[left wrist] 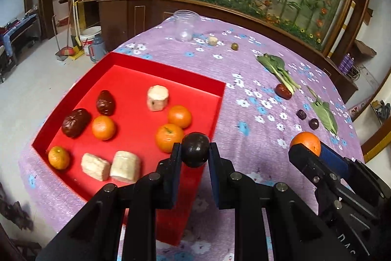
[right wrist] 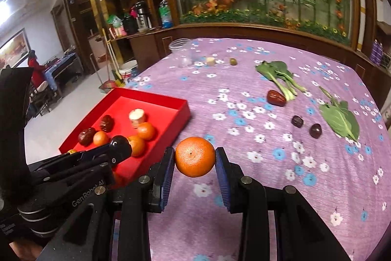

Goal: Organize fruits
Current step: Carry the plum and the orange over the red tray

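Left wrist view: four oranges are counted in the red tray [left wrist: 73, 99], with two big dark red dates [left wrist: 75, 122] and three pale cut chunks [left wrist: 157, 94] beside them. A dark round fruit [left wrist: 195, 149] is clamped between the fingers of the left gripper [left wrist: 195, 153], near the tray's right wall. It looks smooth, shiny and almost black.

In the right wrist view, one orange [right wrist: 195, 156] is squeezed between the blue pads of the right gripper [right wrist: 195, 159], over the purple flowered cloth [right wrist: 244, 89], just right of the tray. Its skin is bright and bumpy, with a small dot in the middle.

On the cloth, well apart from the tray, two leafy greens [right wrist: 281, 77], one red date [right wrist: 276, 97] and two small dark fruits [right wrist: 315, 130] are seen. Far back, a clear jar [right wrist: 182, 50], one pale chunk and one small green fruit are seen.
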